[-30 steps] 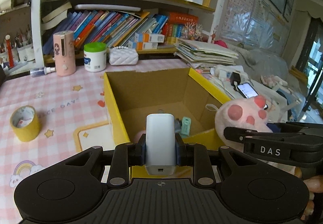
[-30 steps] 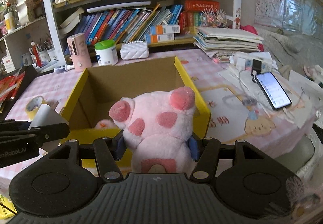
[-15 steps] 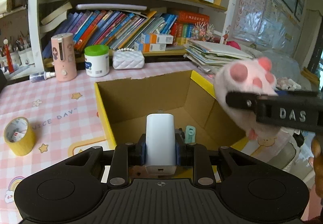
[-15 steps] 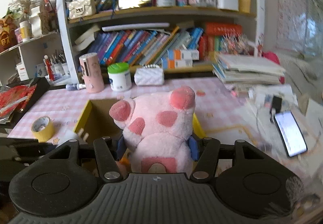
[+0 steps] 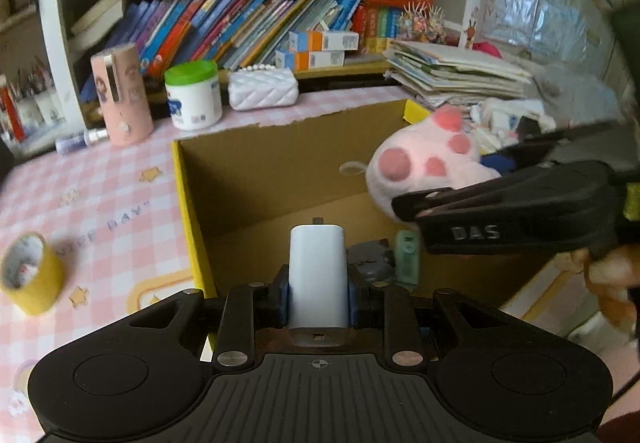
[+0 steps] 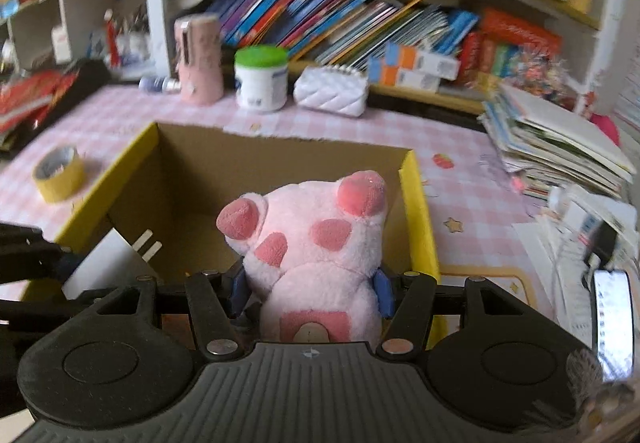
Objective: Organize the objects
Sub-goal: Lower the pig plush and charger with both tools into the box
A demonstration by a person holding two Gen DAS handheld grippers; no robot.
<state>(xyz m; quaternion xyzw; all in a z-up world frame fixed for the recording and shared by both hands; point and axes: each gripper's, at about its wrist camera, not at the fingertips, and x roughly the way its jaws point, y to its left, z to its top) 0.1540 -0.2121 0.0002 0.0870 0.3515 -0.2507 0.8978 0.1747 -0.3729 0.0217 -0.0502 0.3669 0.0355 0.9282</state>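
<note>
Left gripper (image 5: pixel 317 297) pinching white charger (image 5: pixel 317 275), right gripper (image 6: pixel 310 289) pinching pink plush (image 6: pixel 316 251), both over cardboard box (image 6: pixel 192 171)

Each gripper is of matte black plastic. In the lower part of the left wrist view, the left gripper (image 5: pixel 318 291) has a ribbed central plate with a small crosshair mark, two round discs at the sides, and silver screws on its angled link arms. Its fingers carry blue pads (image 5: pixel 283 301). The right gripper (image 6: pixel 310 289) has the same build in its own view: ribbed plate, crosshair mark, round discs, silver screws, blue pads (image 6: pixel 383 292). At the right of the left view, its side shows white letters "DAS", and a hand (image 5: pixel 610 283) with bare skin is at the edge.
</note>
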